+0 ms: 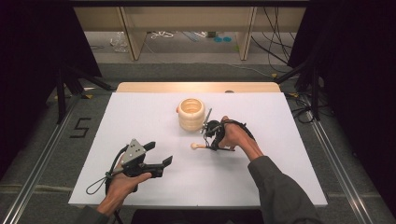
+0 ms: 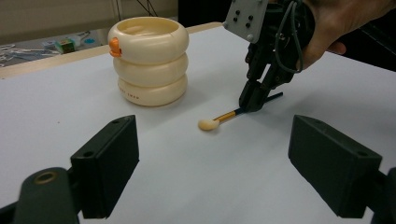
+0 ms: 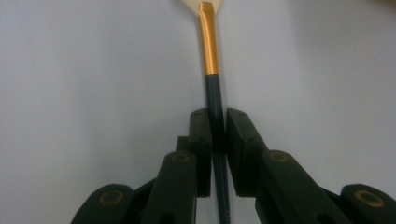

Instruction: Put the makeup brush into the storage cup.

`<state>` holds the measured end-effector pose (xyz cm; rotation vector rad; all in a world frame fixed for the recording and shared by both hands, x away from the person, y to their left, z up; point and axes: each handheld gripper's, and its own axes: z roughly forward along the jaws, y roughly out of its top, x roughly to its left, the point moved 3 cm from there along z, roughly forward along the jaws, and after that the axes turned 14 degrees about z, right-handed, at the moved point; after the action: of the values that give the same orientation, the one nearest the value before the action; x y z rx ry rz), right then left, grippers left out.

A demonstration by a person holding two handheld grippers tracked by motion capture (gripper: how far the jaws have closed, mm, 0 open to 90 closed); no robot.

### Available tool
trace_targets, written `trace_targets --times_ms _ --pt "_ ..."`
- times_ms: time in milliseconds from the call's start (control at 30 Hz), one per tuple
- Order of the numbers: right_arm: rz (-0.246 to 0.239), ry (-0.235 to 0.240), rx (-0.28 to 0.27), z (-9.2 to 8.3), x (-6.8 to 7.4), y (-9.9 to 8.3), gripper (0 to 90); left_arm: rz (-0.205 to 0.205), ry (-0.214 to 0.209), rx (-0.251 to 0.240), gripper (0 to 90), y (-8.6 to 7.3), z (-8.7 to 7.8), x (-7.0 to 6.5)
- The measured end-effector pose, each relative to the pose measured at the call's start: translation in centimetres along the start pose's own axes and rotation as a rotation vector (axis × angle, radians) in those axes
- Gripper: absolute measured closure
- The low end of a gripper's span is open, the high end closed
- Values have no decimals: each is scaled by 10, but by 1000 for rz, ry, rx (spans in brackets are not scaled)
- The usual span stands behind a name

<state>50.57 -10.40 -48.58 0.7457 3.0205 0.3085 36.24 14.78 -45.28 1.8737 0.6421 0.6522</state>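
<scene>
Right gripper (image 1: 211, 140) clamps the makeup brush (image 2: 219, 119) just beside the ringed cream holder (image 2: 149, 60) — left gripper (image 1: 161, 156) farther off, jaws wide apart.

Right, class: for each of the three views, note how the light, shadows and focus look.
High view: warm glare falls on the white table behind the cream ringed holder, and the surroundings are dark. Left gripper view: soft shadows lie under the holder and the gold-banded makeup brush. Right gripper view: dim and bluish, with the brush tip blurred.
</scene>
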Motion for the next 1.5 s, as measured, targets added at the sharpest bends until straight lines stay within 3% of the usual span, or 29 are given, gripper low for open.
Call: trace_targets --times_ms 33,333,367,533,900,1133,1200,1400,1500 --pt "2 -1 4 0 0 0 817 -15 4 1 160 0 0 -1" --pt "8 -4 10 0 1 1 834 0 1 3 160 0 0 0" --pt "9 -4 10 0 1 1 834 -14 2 4 160 0 0 -1" --pt "36 -11 21 0 3 2 835 -6 0 3 160 0 0 -1" --pt "41 -14 8 -1 3 2 836 -10 1 0 160 0 1 0" --pt "34 -1 -86 -17 7 2 836 -14 0 -1 160 0 1 -2" --pt "67 13 -136 -24 12 2 836 -15 0 -2 160 0 1 -2" --pt "74 54 -313 -44 19 -2 836 0 -1 -1 160 0 1 -1" --pt "73 54 -403 -54 21 -7 836 -20 5 -2 160 0 1 0"
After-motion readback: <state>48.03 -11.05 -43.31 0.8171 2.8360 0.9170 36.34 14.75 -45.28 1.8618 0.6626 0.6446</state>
